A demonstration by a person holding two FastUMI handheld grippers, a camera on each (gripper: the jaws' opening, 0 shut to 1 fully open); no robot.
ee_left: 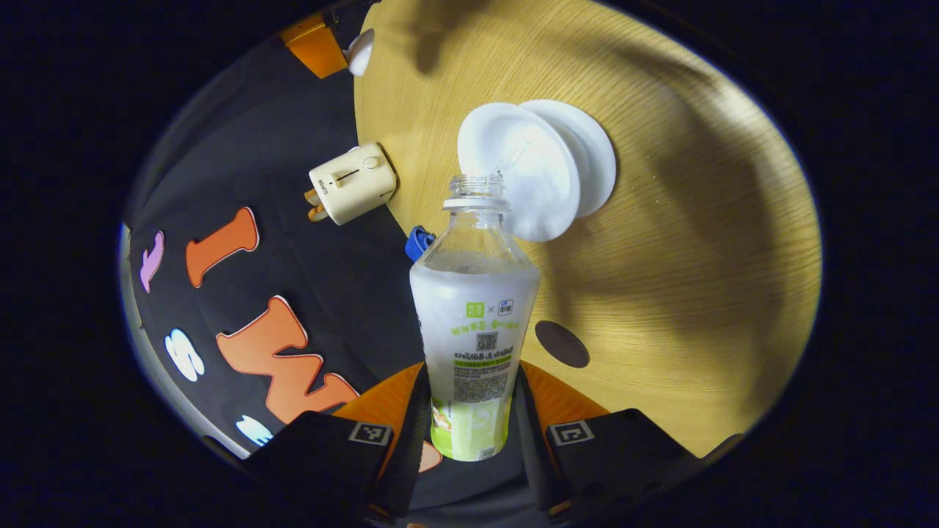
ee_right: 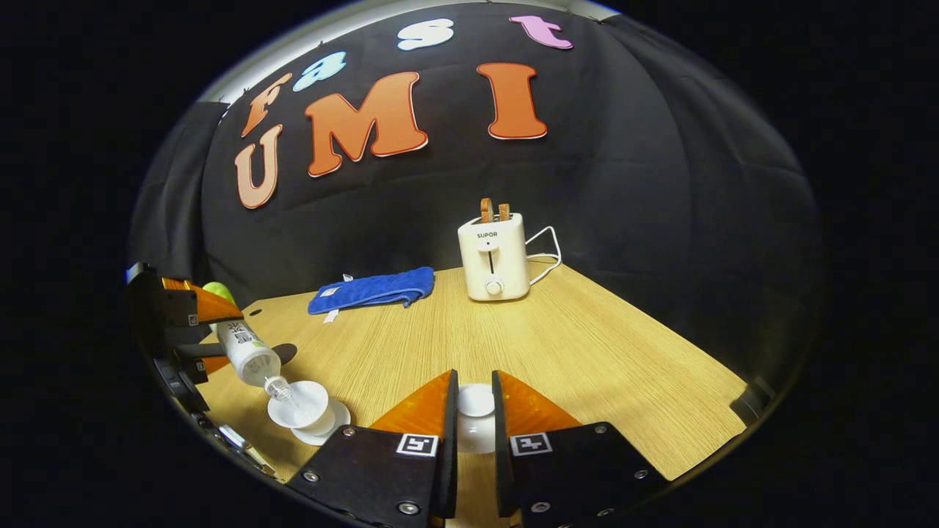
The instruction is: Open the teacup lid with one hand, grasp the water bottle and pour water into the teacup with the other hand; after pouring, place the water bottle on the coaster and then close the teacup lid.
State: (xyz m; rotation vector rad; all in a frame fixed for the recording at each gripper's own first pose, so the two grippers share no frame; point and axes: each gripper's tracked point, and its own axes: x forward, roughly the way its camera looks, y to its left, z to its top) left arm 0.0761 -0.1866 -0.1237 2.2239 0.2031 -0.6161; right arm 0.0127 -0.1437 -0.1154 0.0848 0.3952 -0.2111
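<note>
Pouring under way: left claw [ee_left: 469, 440] clamped on tilted water bottle [ee_left: 473, 323], mouth over open teacup [ee_left: 524, 172]. Right claw [ee_right: 475, 411] pinching the teacup lid [ee_right: 475, 402]. Left to do: bottle onto dark coaster [ee_left: 562, 344] beside the teacup, lid back on.

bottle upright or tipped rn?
Tipped. The bottle, clamped in the left gripper, leans neck-down over the teacup, with a thin stream of water leaving its mouth.
</note>
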